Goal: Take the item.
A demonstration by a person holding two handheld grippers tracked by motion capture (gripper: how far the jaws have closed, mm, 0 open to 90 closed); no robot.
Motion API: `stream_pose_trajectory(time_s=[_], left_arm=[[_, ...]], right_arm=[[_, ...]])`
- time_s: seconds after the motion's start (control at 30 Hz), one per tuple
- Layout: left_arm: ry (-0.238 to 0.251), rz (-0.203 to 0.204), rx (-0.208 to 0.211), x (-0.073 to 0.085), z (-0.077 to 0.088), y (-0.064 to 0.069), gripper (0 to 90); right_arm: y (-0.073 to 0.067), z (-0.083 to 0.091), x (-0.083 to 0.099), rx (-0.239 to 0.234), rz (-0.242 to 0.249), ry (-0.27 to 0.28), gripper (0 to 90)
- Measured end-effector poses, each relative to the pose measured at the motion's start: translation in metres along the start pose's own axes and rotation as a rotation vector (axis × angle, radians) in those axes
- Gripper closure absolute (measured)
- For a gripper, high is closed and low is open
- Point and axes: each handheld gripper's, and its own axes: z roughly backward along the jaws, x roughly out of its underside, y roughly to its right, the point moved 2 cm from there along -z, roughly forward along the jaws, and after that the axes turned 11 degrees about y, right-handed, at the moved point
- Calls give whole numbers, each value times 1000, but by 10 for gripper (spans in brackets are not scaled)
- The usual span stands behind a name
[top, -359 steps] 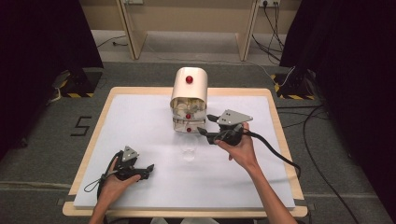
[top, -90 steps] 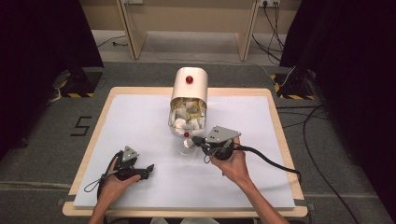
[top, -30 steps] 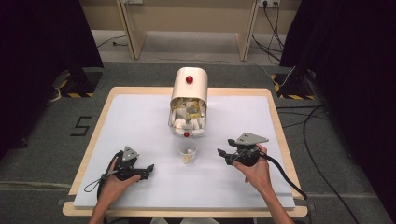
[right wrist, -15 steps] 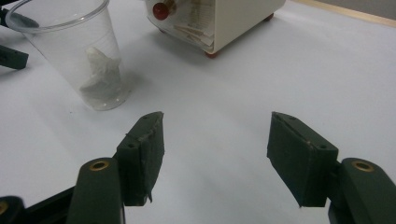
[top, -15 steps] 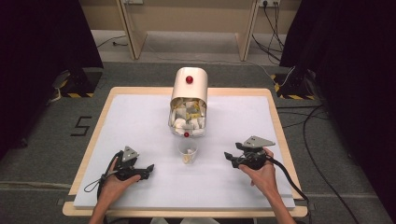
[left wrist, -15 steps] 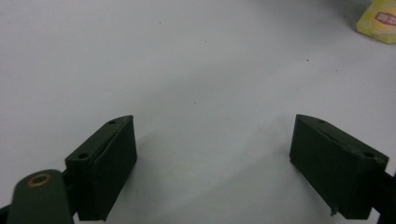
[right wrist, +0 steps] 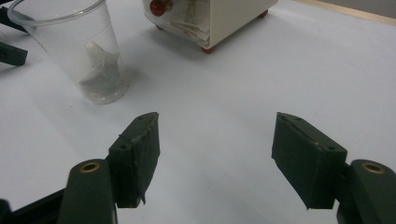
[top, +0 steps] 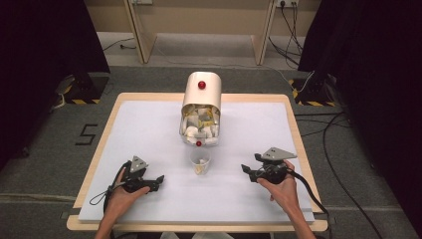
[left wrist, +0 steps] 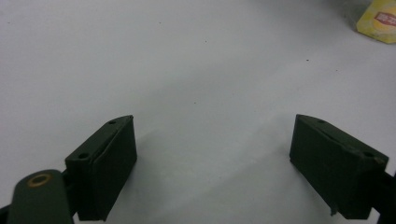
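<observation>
A cream dispenser box [top: 201, 94] with a red knob stands at the table's back middle, its open front full of packets. Just in front of it stands a clear plastic cup [top: 200, 162] holding a packet; in the right gripper view the cup [right wrist: 81, 46] is at upper left, with the white packet [right wrist: 98, 65] inside it. My right gripper [top: 247, 171] rests to the right of the cup, apart from it. Its jaws [right wrist: 215, 123] have just been opening and have nothing between them. My left gripper [top: 158, 180] lies at the front left, open [left wrist: 215, 128] over bare table.
The white table mat [top: 149, 129] sits on a wooden-edged table [top: 298, 139]. A yellow packet [left wrist: 380, 18] sits at the top right edge of the left gripper view. The box's front [right wrist: 210, 18] stands beyond the cup. Cables trail from both grippers.
My right gripper has drawn away from the cup to the right, then drifted slightly toward the front edge. The cup now holds a packet. The left hand has stayed still.
</observation>
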Motion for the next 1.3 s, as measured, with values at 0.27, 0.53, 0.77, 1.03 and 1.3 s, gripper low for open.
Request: stream_pose_trajectory(time_s=[0.27,0.53,0.77,1.03,1.3], left_arm=[[0,0,0,0,0,0,138],[0,0,0,0,0,0,138],[0,0,0,0,0,0,138],[0,0,0,0,0,0,138],[0,0,0,0,0,0,138]], right_arm=[[-6,3,3,-9,16,-15,237],[-11,5,8,1,44,-31,207],[-10,11,16,4,27,-32,224],[-7,19,26,8,9,-43,226],[-11,28,32,4,22,-56,225]])
